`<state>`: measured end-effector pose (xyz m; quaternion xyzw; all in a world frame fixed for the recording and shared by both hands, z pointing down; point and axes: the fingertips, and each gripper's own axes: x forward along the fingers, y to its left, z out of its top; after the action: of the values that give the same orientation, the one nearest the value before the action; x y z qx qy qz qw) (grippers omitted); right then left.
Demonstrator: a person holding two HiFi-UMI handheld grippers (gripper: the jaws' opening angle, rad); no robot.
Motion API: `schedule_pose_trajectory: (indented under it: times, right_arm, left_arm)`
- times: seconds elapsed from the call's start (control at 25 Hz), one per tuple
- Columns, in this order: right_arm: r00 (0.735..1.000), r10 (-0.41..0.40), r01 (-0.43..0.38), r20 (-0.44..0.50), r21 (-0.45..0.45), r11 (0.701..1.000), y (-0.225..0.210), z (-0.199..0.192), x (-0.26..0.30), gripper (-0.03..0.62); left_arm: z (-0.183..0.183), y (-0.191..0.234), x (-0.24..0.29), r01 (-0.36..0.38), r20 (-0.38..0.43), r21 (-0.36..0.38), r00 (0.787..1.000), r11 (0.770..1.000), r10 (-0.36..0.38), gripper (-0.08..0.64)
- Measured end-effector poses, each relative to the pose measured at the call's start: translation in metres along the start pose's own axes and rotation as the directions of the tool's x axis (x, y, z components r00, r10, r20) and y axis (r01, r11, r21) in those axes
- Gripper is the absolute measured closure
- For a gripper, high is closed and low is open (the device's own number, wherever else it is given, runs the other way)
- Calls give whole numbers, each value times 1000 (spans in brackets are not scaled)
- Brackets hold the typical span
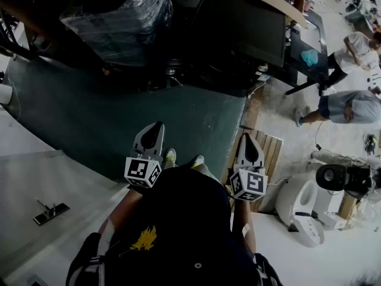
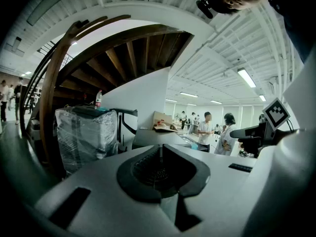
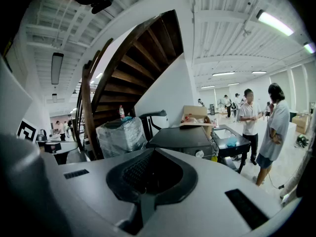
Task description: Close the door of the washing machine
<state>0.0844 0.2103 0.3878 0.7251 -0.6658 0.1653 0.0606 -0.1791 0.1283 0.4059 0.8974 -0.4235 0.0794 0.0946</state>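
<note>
The left gripper [image 1: 156, 126] and the right gripper [image 1: 247, 137] are both in front of the person's body, jaws closed together and holding nothing. Under them lies a dark green floor [image 1: 89, 112], with a wooden pallet [image 1: 272, 151] at its right edge. Beyond the green floor stands the dark washing machine [image 1: 244, 31], well apart from both grippers; its door I cannot make out. Left of it is a plastic-wrapped box [image 1: 119, 11], under a wooden staircase [image 3: 128, 68]. Farther right, people [image 1: 348, 103] stand on pale floor.
</note>
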Motion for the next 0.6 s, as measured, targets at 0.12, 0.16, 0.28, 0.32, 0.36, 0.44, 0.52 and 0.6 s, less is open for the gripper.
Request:
schedule_pose_trajectory:
  times: [0.12, 0.16, 0.28, 0.32, 0.36, 0.44, 0.52, 0.6]
  right_arm:
    - [1000, -17, 17, 6, 7, 1000, 13, 2, -12, 567]
    - [1000, -17, 17, 6, 5, 1000, 19, 3, -15, 566]
    - [1000, -2, 2, 0, -28, 1000, 34, 9, -21, 566]
    - [1000, 1, -1, 0, -42, 999, 36, 13, -23, 566]
    - [1000, 0, 0, 0, -55, 999, 36, 16, -26, 566]
    - [1000, -11, 11, 6, -86, 996, 33, 17, -35, 566]
    - [1000, -13, 15, 23, -111, 994, 29, 18, -43, 566]
    - [999, 4, -1, 36, -100, 995, 27, 20, -46, 566]
  left_arm:
    - [10, -1, -7, 49, 23, -28, 999, 998, -48, 535]
    - [11, 1, -9, 63, 25, -41, 998, 997, -62, 538]
    - [8, 8, -16, 75, 6, -56, 997, 996, -75, 541]
    - [8, 7, -16, 76, 1, -38, 997, 996, -76, 541]
    - [9, 6, -15, 80, 3, -22, 997, 997, -80, 541]
    - [11, 2, -15, 87, 18, -29, 996, 996, -86, 541]
    - [11, -1, -17, 87, 31, -54, 996, 995, -85, 541]
    - [10, -3, -19, 80, 29, -50, 996, 996, -79, 540]
